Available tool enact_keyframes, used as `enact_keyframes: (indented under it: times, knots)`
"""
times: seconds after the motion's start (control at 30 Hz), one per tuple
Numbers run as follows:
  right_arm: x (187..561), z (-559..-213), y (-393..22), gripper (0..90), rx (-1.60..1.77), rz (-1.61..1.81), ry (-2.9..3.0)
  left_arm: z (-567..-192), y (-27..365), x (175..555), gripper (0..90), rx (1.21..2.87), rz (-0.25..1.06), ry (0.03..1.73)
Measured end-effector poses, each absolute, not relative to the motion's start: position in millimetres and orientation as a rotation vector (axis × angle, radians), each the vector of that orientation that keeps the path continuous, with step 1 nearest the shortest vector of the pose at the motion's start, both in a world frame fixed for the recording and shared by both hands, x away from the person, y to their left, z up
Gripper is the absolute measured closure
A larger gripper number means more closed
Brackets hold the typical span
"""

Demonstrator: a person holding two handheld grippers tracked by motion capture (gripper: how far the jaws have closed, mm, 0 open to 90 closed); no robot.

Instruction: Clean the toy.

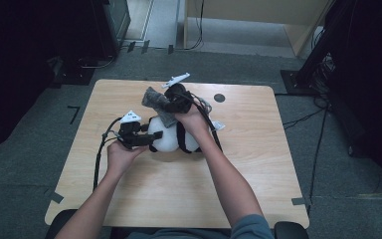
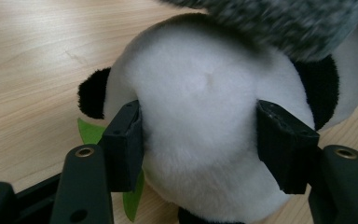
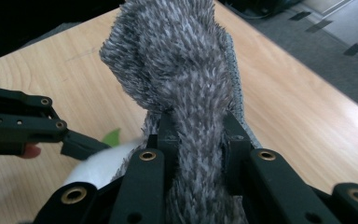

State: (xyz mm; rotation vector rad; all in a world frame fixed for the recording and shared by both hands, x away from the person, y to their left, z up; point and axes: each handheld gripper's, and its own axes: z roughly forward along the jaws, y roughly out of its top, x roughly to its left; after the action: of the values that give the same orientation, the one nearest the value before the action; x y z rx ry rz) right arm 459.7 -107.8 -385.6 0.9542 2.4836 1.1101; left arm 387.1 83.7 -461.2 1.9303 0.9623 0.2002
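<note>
At the near edge of the high view the person's forearms are reaching in over the table [image 1: 144, 199], each hand carrying a gripper. The left gripper [image 1: 151, 137] is lying level at the left side of the panda [image 1: 171, 141], a black and white plush sitting near the middle of the table. In the left gripper view its two pads are pressing into the white fur on either side of the panda [image 2: 205, 121], so it is grasping the toy; a green leaf [image 2: 91, 133] is poking out beneath it by the left pad, and a black ear is showing just above that. Just beyond, the right gripper [image 1: 171, 104] is hovering over the panda's far side, its jaws clenching a grey fuzzy cloth [image 1: 156, 99]. In the right gripper view the cloth [image 3: 186, 84] is bunching up between the pads and standing above them, while its lower end is draping onto the white fur below. Farther off, a dark round mark [image 1: 219, 97] is sitting on the tabletop.
</note>
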Motion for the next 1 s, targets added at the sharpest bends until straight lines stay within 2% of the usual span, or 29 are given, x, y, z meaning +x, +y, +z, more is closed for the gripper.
enact_keyframes:
  times: [0.17, 0.33, 0.7, 1.0]
  knots:
    - [463, -397, -89, 75.7, 0.943, 1.077, 2.540, -462, 84, 387, 41.6, 1.925, 0.186, 0.968]
    - [468, -405, -88, 75.3, 0.952, 1.044, 2.573, -464, 85, 387, 42.8, 1.922, 0.176, 0.973]
    - [477, -408, -101, 75.0, 1.025, 0.986, 2.580, -464, 85, 387, 42.4, 1.922, 0.180, 0.980]
    - [487, -405, -134, 75.2, 1.108, 0.901, 2.584, -464, 85, 387, 42.3, 1.919, 0.176, 0.985]
